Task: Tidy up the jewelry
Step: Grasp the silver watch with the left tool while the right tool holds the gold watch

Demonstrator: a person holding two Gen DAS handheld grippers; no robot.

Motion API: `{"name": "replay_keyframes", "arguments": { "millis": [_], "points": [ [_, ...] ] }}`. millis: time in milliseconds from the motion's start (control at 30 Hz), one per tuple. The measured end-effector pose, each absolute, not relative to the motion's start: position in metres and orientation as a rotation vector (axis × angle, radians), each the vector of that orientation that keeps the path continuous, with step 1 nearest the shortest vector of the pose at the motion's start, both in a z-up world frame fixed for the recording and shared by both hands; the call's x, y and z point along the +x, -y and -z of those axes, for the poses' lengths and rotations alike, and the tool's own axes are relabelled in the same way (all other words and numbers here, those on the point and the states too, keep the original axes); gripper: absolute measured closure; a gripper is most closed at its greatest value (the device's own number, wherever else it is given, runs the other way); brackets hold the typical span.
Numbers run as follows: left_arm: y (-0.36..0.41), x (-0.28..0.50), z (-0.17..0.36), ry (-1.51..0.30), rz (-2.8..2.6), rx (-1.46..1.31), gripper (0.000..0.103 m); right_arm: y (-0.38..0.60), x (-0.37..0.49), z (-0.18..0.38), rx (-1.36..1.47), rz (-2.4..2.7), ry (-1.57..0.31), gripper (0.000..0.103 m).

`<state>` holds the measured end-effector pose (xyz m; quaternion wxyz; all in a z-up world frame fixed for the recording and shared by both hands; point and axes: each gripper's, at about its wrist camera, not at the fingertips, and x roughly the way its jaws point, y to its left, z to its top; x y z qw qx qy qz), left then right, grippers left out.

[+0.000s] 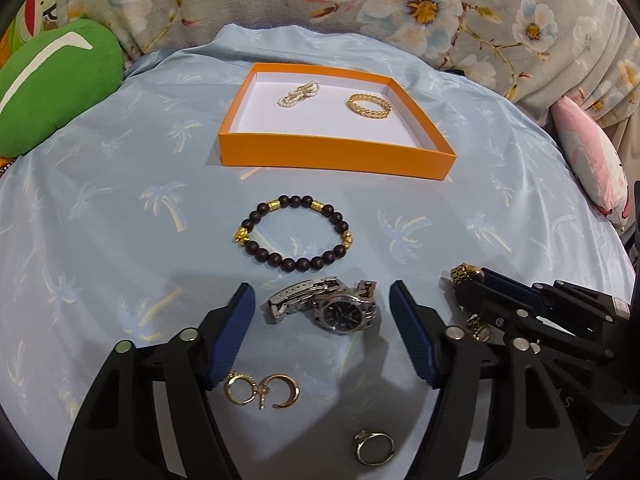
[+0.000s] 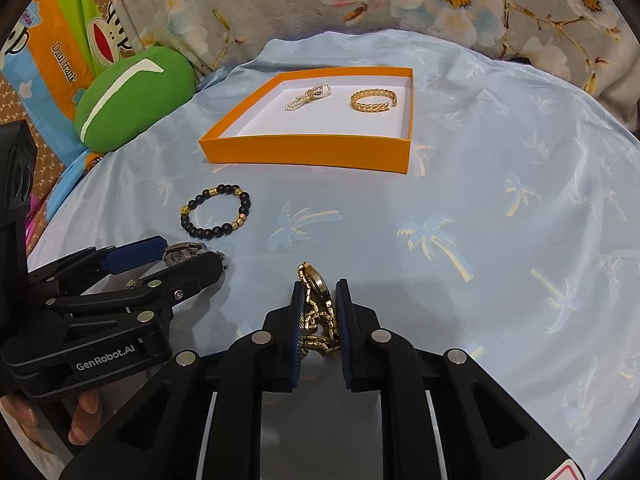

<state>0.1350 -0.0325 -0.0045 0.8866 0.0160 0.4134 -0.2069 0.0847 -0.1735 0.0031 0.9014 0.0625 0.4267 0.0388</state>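
Our left gripper (image 1: pixel 322 332) has its blue pads apart. The silver watch (image 1: pixel 324 306) lies on the blue palm-tree cloth (image 1: pixel 500 208) right between the pads, and they are not touching it. Just past the watch lies the dark bead bracelet (image 1: pixel 295 234), between the watch and the box. Two gold hoop earrings (image 1: pixel 262 389) lie near our left pad, and a silver ring (image 1: pixel 375 447) lies close below.

Our right gripper (image 2: pixel 319 316) is squeezed onto the gold watch (image 2: pixel 318 304). The round face sticks out past the pads, and the band is bunched between them.

The orange box (image 1: pixel 332 156) sits farther back on the cloth. Inside it we see a pearl bracelet (image 1: pixel 299 94) on the left and a gold bangle (image 1: pixel 369 106) on the right, lying apart on the white bottom.
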Motion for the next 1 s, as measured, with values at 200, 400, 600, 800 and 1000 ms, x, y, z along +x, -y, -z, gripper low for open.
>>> {"name": "replay_keyframes", "arguments": {
  "millis": [200, 400, 600, 800, 1000],
  "points": [
    [0.031, 0.134, 0.004, -0.856, 0.457, 0.013, 0.061, 0.173, 0.084, -0.003, 0.128, -0.08, -0.882, 0.089],
    [0.032, 0.128, 0.002, -0.84, 0.468, 0.009, 0.068, 0.175, 0.083, -0.004, 0.128, -0.071, -0.873, 0.089],
    [0.03, 0.126, 0.001, -0.851, 0.469, -0.008, 0.086, 0.173, 0.079, -0.007, 0.123, -0.064, -0.854, 0.089],
    [0.027, 0.124, -0.001, -0.844, 0.465, -0.019, 0.087, 0.174, 0.078, -0.008, 0.132, -0.056, -0.844, 0.09],
    [0.017, 0.118, -0.015, -0.817, 0.466, -0.047, 0.087, 0.169, 0.075, -0.013, 0.129, -0.071, -0.828, 0.09]
  ]
}}
